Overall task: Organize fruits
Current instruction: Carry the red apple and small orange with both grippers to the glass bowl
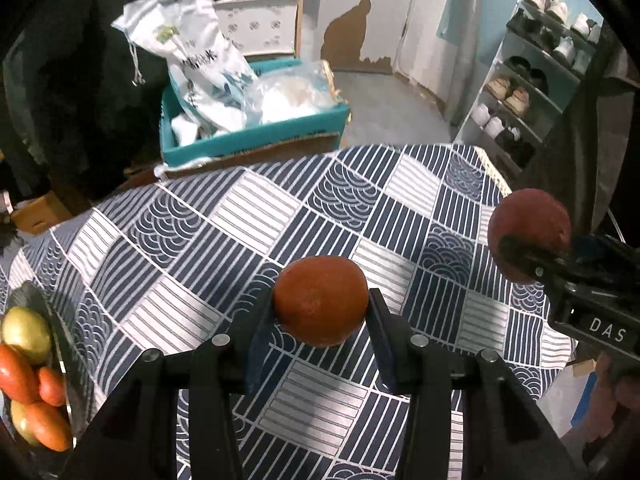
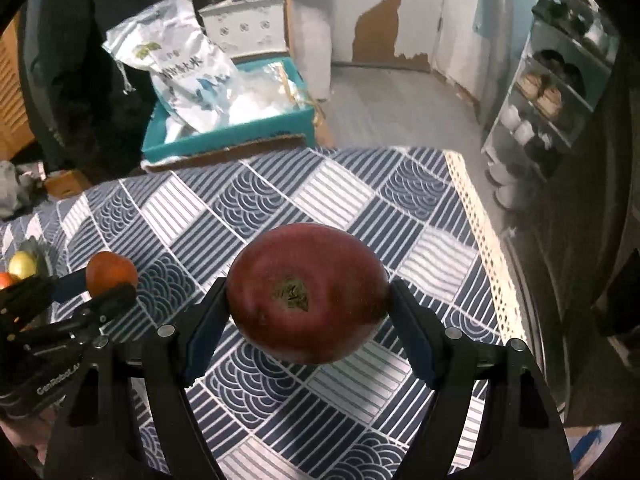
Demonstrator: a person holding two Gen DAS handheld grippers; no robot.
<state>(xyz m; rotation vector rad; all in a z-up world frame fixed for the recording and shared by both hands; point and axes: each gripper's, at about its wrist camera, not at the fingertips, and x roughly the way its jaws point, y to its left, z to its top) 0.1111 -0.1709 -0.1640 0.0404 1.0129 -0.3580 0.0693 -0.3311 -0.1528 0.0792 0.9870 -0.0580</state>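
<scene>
My left gripper (image 1: 321, 304) is shut on an orange (image 1: 320, 298) and holds it above the patterned tablecloth (image 1: 224, 232). My right gripper (image 2: 308, 304) is shut on a dark red apple (image 2: 306, 292), stem end toward the camera, also held above the cloth. The apple (image 1: 528, 232) and right gripper show at the right of the left wrist view. The orange (image 2: 111, 272) and left gripper show at the left of the right wrist view. A dark tray (image 1: 30, 300) at the table's left edge holds a yellow-green fruit (image 1: 26, 334) and several orange-red fruits (image 1: 24, 376).
A teal box (image 1: 256, 136) with white plastic bags stands beyond the table's far edge. A shoe rack (image 1: 532, 88) stands at the right by the wall. The table's right edge has a cream trim (image 2: 480, 216). A wooden shelf (image 1: 260, 4) stands at the back.
</scene>
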